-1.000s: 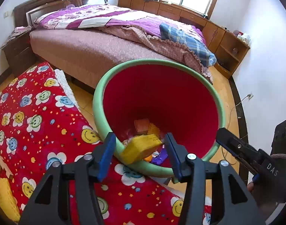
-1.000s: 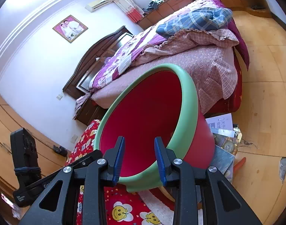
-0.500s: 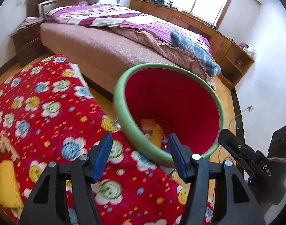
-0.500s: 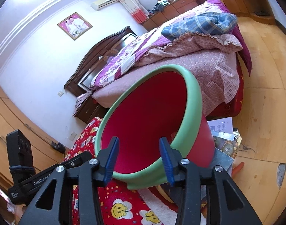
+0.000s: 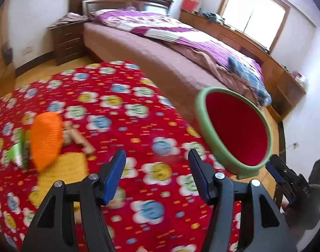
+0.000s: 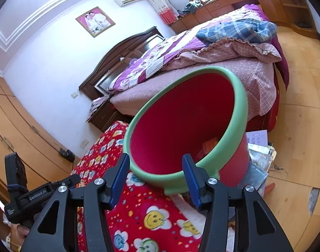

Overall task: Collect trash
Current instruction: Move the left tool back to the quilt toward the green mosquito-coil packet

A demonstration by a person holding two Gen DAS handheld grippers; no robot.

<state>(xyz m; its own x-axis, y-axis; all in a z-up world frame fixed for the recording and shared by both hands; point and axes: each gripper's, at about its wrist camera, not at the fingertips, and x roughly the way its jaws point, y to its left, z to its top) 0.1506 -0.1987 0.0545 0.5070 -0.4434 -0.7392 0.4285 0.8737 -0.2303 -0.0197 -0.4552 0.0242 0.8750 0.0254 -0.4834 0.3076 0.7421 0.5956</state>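
Swung away from the green-rimmed red plastic bin [image 5: 235, 130], the left hand-held gripper [image 5: 158, 176] gapes wide and empty — centre it over the blurred, seemingly knitted orange piece [image 5: 45, 138] before closing, right hand-held gripper [image 6: 155, 178] likewise wide.

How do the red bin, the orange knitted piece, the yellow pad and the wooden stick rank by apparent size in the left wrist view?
1. red bin
2. orange knitted piece and yellow pad: look alike; blurred, pad partly hidden, so unranked
3. wooden stick, smallest

The bin sits farther away, so its lead is safe.

A red bin [image 6: 181, 126] with green rim tilts beside the cloth; orange [image 5: 45, 138] and yellow [image 5: 61, 170] scraps lie on it.
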